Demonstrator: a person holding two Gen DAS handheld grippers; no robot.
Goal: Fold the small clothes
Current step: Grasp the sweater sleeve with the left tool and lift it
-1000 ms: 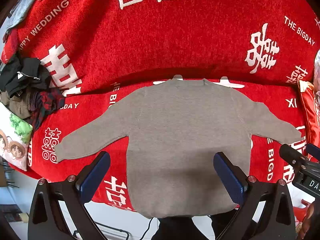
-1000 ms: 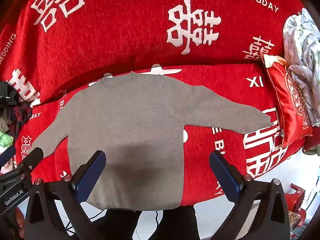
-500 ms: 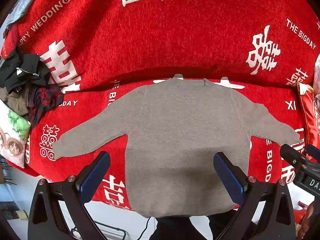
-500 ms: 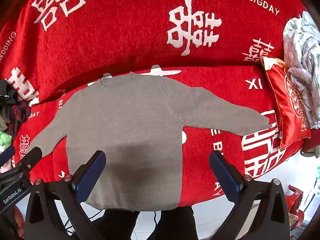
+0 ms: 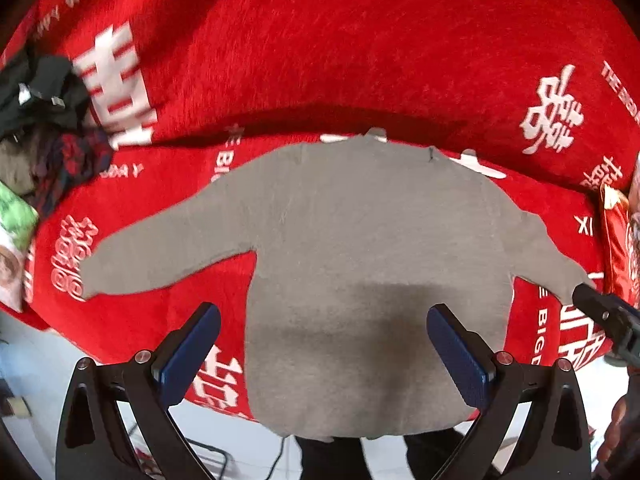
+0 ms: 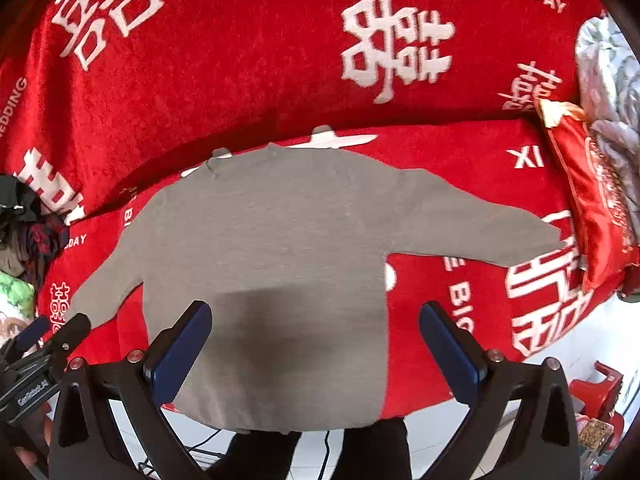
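A small grey sweater (image 5: 360,248) lies flat on the red sofa seat, sleeves spread left and right, hem hanging over the front edge. It also shows in the right wrist view (image 6: 272,264). My left gripper (image 5: 324,348) is open and empty, held above the sweater's lower half. My right gripper (image 6: 316,344) is open and empty, held above the sweater's lower right part. The right gripper's tip (image 5: 600,312) shows at the right edge of the left wrist view. The left gripper's tip (image 6: 48,344) shows at the left edge of the right wrist view.
A red cover with white lettering (image 5: 360,60) drapes the sofa seat and back. A pile of dark clothes (image 5: 44,120) and a printed cushion (image 5: 12,248) lie at the left. A red cushion (image 6: 592,200) and a pale quilt (image 6: 612,80) lie at the right. White floor (image 6: 560,360) lies in front.
Both grippers have moved slightly closer to the sofa, and the left view has shifted a little left. The sweater has not moved. Both grippers stay open.
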